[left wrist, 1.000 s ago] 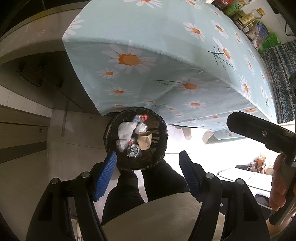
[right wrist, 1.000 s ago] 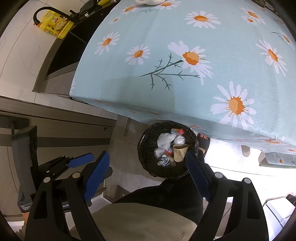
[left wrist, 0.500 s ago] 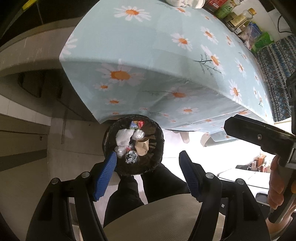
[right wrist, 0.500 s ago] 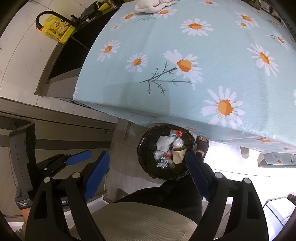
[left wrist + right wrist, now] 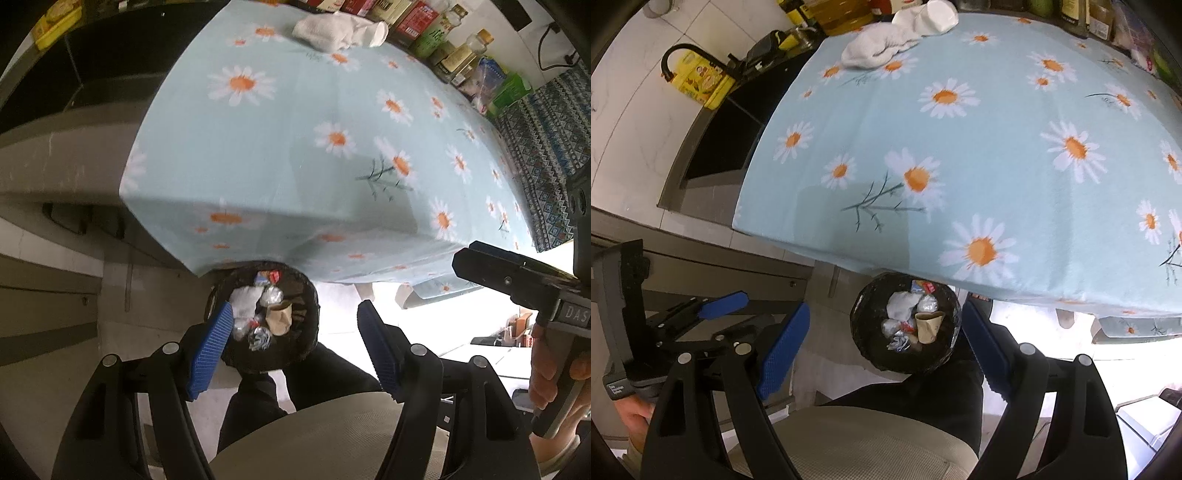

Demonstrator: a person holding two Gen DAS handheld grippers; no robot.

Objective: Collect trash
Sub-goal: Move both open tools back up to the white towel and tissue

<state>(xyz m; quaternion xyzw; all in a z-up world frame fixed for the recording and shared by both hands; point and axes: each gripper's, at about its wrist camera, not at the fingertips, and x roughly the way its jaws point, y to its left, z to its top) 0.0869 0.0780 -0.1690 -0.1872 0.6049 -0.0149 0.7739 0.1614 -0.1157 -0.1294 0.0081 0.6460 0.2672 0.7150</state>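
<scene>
The left gripper (image 5: 295,347) and right gripper (image 5: 886,350) both hang spread wide and hold nothing. The black bin (image 5: 866,354) stands on the floor at 6 o'clock below the table (image 5: 960,147) edge, holding crumpled trash (image 5: 901,306) and a paper cup (image 5: 929,326).

I see a light blue daisy-print tablecloth (image 5: 997,122) filling the upper half of the frame, a crumpled white towel (image 5: 877,48) lying near its far edge. Bottles and boxes (image 5: 436,33) line the top right. At upper left, a yellow jug (image 5: 698,79) sits beside a dark sink (image 5: 727,144).
</scene>
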